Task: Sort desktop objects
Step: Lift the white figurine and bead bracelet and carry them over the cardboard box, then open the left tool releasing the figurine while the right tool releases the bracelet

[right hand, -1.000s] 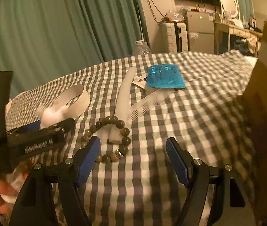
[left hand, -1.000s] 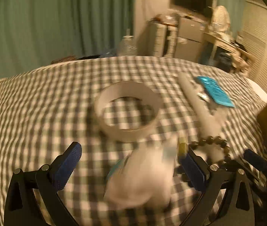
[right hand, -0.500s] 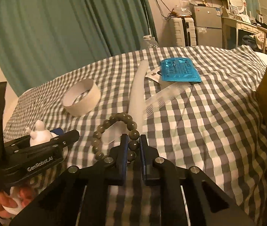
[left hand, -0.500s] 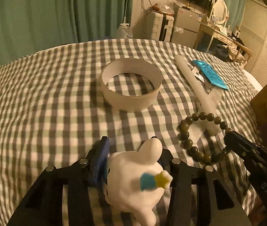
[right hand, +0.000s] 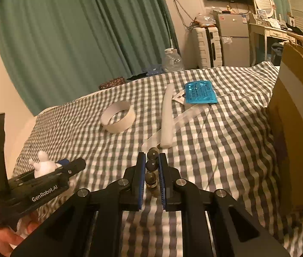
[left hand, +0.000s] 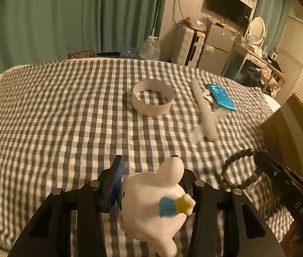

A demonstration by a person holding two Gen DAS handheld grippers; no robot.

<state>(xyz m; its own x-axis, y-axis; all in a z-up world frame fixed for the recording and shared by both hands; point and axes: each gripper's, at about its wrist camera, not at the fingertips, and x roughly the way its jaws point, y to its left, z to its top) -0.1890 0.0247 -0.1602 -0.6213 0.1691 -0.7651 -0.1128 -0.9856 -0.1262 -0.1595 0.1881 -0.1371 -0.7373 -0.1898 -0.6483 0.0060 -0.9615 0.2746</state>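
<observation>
Both claws loaded, nothing visibly sorted yet. Left gripper [left hand: 151, 177] is closed tight on a white toy figure [left hand: 155, 194] with a blue and yellow bow, lifted off the cloth near the bed's near edge. Right gripper [right hand: 152, 171] is pinched nearly closed on a dark bead bracelet [right hand: 152, 166]; the left view shows the bracelet [left hand: 237, 171] hanging as a loop from that gripper, off the surface, near the right edge beside a cardboard box [right hand: 297, 111]

Judging from this, the sort is early: two items picked, none placed. The box at the right edge looks like the likely drop spot, but its inside is not visible

Left on the surface: a white tape ring [left hand: 152, 97] around the middle, a long white tube [left hand: 202, 111] lying across a clear ruler [right hand: 185, 117] toward the far right, and a blue packet [left hand: 221, 96] with a small card just beside it near the far right corner

Surface is a bed [left hand: 44, 107] with a grey-and-white checked cover, slightly wrinkled. Room: green curtains behind, suitcase, small fridge, wall TV, dressing table with a round mirror, water jug on the floor, warm dim light
</observation>
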